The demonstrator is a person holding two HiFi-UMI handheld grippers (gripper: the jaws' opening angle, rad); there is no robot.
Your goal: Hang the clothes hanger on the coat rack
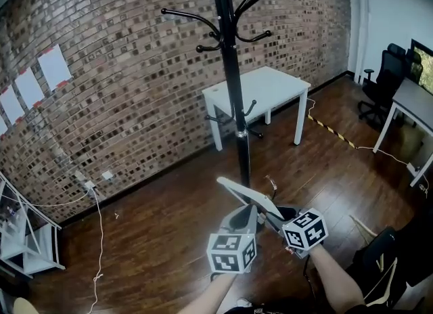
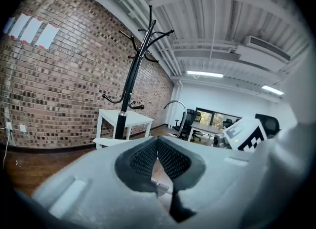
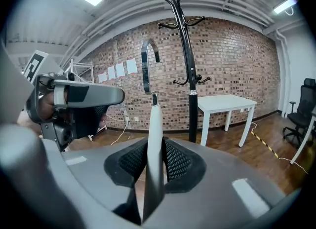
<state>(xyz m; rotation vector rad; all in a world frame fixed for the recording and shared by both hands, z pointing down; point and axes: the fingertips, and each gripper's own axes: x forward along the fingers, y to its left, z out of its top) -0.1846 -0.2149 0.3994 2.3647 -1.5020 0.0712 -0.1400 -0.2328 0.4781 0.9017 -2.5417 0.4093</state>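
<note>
The black coat rack (image 1: 233, 69) stands ahead on the wooden floor, with curved hooks at its top and a lower pair near mid-height. My right gripper (image 1: 269, 216) is shut on the white clothes hanger (image 1: 245, 196). In the right gripper view the hanger (image 3: 154, 139) stands edge-on between the pads, its metal hook (image 3: 148, 62) up and just left of the rack (image 3: 187, 75). My left gripper (image 1: 247, 219) is close beside it on the left, jaws shut with nothing between them. In the left gripper view the rack (image 2: 131, 82) rises beyond the closed pads (image 2: 148, 156).
A white table (image 1: 270, 86) stands right behind the rack against the brick wall. An office chair (image 1: 385, 79) and a desk (image 1: 416, 99) are at the right. A white shelf frame (image 1: 27, 238) and a floor cable (image 1: 100, 238) are at the left, a dark bag (image 1: 385, 258) at the lower right.
</note>
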